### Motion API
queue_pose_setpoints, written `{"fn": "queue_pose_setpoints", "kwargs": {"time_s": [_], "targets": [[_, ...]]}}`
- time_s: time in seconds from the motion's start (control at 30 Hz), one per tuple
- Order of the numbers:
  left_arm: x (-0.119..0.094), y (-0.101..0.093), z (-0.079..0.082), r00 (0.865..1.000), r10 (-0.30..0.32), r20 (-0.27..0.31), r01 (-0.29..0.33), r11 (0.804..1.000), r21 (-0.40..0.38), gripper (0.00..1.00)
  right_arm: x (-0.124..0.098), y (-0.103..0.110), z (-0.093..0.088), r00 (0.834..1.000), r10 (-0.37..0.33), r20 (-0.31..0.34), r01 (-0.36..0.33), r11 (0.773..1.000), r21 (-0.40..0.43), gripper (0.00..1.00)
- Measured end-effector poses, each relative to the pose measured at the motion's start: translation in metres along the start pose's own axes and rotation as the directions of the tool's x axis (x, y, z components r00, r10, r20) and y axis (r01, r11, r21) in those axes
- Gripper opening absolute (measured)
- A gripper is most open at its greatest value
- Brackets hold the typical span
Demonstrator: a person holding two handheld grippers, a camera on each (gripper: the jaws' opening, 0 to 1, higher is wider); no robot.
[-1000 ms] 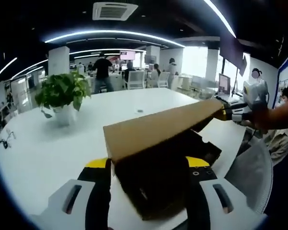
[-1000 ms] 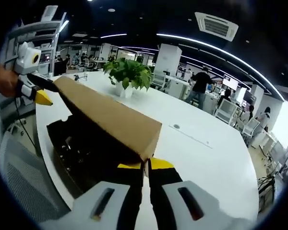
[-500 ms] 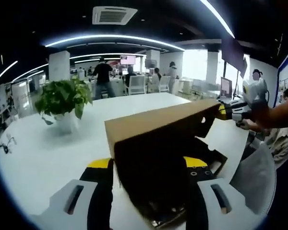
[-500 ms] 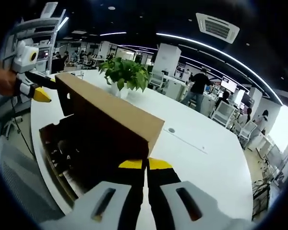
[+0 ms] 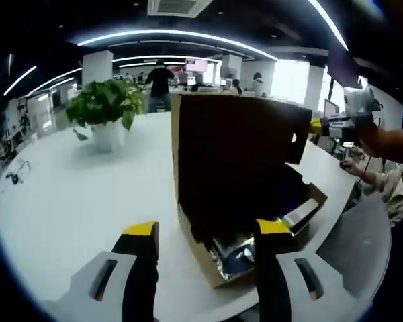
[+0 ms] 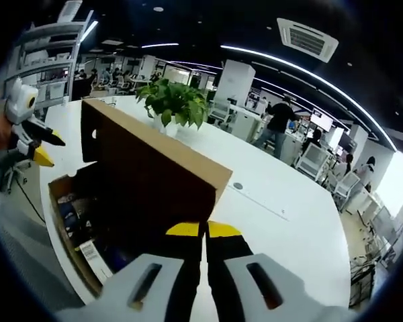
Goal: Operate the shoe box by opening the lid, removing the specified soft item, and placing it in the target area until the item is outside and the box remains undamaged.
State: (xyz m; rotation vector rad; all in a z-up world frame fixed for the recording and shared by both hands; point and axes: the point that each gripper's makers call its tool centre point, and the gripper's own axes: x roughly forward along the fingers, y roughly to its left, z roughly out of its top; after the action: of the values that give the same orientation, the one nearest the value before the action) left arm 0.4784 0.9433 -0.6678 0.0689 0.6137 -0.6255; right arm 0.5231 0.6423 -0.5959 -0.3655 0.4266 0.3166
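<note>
Brown cardboard shoe box on white table, lid raised. Right gripper pinched closed at lid edge; left gripper wide, empty. Soft item inside, indistinct. Hold lid steady w/o creasing.

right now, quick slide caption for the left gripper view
Shoe box on white table, lid raised upright, open left gripper before it.

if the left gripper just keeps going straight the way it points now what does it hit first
Most likely the shoe box. The left gripper has its jaws open around the near corner of the box, with the raised lid standing just behind it. Depth is hard to judge, but the box looks closest in that line.
</note>
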Motion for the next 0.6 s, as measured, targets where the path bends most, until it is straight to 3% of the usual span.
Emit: {"fn": "queue_pose_setpoints", "kwargs": {"time_s": [0.17, 0.47, 0.6], "targets": [[0.009, -0.005, -0.024, 0.998, 0.0, -0.066, 0.0, 1.0, 0.0, 0.5, 0.008, -0.005, 0.003, 1.0, 0.003, -0.004, -0.003, 1.0, -0.01, 0.0], [0.015, -0.006, -0.047, 0.988, 0.011, -0.154, -0.016, 0.999, -0.037, 0.44, 0.022, -0.012, 0.007, 1.0, 0.005, -0.006, -0.005, 1.0, -0.018, 0.0], [0.017, -0.011, -0.053, 0.984, -0.026, -0.178, 0.008, 0.995, -0.1, 0.31, 0.028, -0.016, 0.008, 1.0, 0.007, -0.007, -0.007, 1.0, -0.024, 0.0]]}}
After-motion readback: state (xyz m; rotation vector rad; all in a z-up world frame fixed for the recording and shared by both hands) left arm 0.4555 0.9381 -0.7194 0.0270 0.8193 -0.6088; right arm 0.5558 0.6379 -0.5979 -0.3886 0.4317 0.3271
